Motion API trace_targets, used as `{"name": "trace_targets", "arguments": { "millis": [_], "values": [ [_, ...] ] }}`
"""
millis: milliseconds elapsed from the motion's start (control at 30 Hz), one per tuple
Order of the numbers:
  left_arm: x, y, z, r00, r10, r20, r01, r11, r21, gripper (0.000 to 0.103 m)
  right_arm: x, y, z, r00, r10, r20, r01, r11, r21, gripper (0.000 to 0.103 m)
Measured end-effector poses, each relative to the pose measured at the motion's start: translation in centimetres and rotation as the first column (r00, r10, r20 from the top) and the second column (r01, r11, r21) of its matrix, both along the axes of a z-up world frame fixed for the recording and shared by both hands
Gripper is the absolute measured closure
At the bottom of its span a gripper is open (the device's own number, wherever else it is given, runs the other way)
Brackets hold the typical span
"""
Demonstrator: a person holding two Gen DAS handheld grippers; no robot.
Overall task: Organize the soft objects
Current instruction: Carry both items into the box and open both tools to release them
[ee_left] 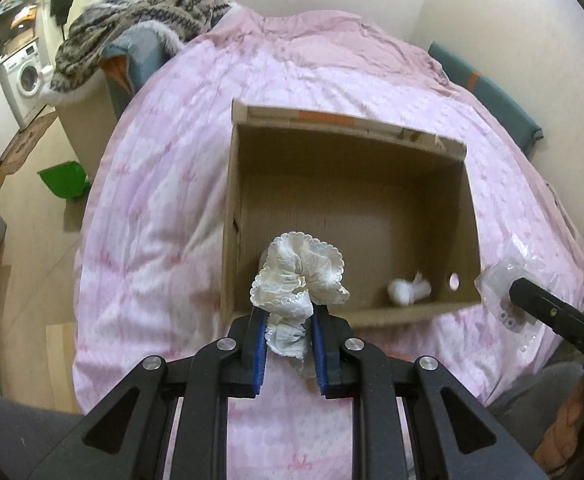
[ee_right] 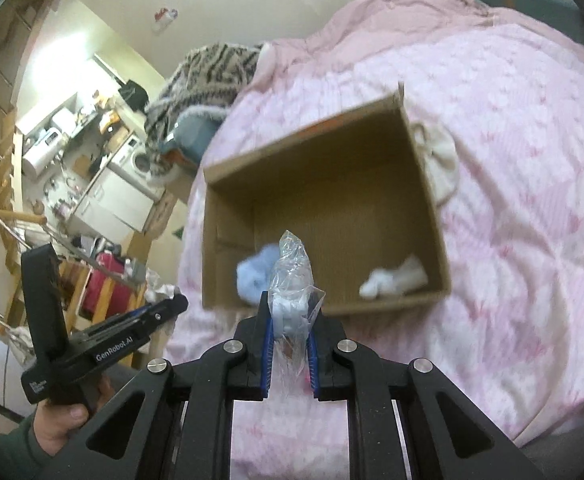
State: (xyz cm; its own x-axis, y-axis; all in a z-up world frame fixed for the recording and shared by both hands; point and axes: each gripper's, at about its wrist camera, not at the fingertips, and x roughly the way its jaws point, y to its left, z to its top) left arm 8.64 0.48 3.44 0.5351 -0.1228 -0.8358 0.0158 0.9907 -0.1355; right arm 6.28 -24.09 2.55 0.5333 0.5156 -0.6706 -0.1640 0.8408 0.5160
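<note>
An open cardboard box (ee_left: 348, 128) (ee_right: 432, 184) lies on the pink quilt. My left gripper (ee_left: 288, 312) is shut on a white frilly cloth (ee_left: 300, 276) and holds it over the box's near left corner. My right gripper (ee_right: 290, 304) is shut on a clear plastic bag (ee_right: 292, 276) holding something pale, at the box's near edge; the right gripper also shows in the left wrist view (ee_left: 512, 292). A white fluffy item (ee_left: 408, 290) (ee_right: 396, 278) lies in the box's near right corner. A light blue fluffy item (ee_right: 254, 276) lies at its near left.
A cream soft item (ee_right: 440, 160) lies on the quilt (ee_left: 164, 208) right of the box. A striped fuzzy blanket (ee_left: 140, 12) is heaped at the bed's far left. A green bin (ee_left: 62, 180) stands on the floor to the left.
</note>
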Motion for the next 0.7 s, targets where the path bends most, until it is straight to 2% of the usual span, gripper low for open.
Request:
{"name": "trace_targets", "arguments": {
  "millis": [167,300,467,700],
  "values": [
    [2.7,-0.9,0.4,1.0,-0.008,0.025,0.008,1.0,0.009,0.086,2.6,-0.3,0.7,0.999,-0.008,0.031,0.009,0.999,-0.032,0.087],
    [4.5,-1.9,-0.7,1.0,-0.017,0.019,0.017,1.0,0.013,0.086,4.5,-0.6,-0.6,0.999,-0.028,0.018,0.029,0.999,-0.039,0.087],
    [5.1,-2.6,-3.5,0.999,-0.042,-0.021,0.041,0.999,-0.022,0.086,5.5,-0.8,-4.2,0.996,-0.053,-0.066,0.05,0.998,-0.038,0.087],
    [5.5,-4.3,-6.7,0.992,-0.107,-0.063,0.109,0.993,0.035,0.085,6.5,0.3,-6.6,0.99,-0.04,-0.137,0.029,0.996,-0.084,0.087]
  ]
}}
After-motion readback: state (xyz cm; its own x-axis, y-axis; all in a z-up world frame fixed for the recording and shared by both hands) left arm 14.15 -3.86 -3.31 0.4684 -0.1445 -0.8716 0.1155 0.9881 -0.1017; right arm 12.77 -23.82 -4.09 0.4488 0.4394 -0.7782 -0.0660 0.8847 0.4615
